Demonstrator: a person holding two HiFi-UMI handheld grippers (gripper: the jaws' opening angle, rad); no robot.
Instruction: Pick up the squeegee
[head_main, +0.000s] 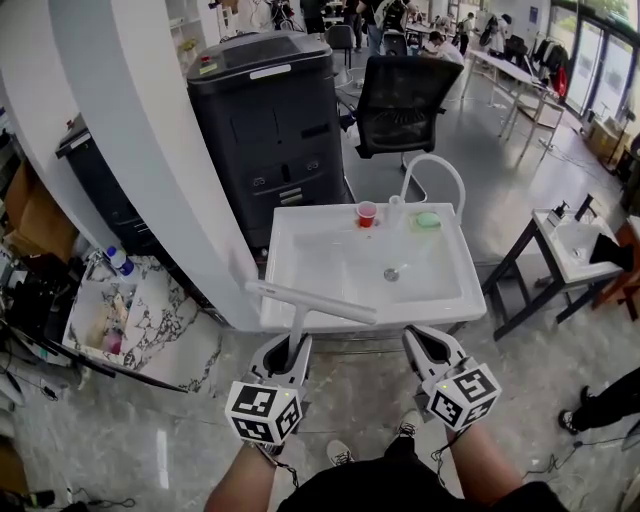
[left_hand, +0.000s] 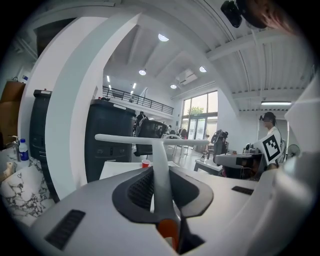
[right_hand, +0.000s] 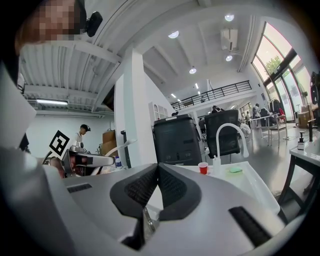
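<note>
Holding the white T-shaped plastic squeegee (head_main: 312, 303) in the left gripper (head_main: 291, 346), pick-up apparently done.
Clamped narrowly on its slim handle, long blade bar crosswise over the front edge of the white sink basin (head_main: 425, 316), near the left corner; right gripper (head_main: 425, 341) closed on nothing. Next, probably only keeping the grip firm and level.

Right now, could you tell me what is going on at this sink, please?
A person holds a gripper in each hand in front of a white sink. The left gripper is clamped on the handle of a white squeegee, which is off the sink, its blade lying crosswise over the near rim in the head view. The right gripper is shut and empty beside it. A red cup stands at the sink's back edge.
</note>
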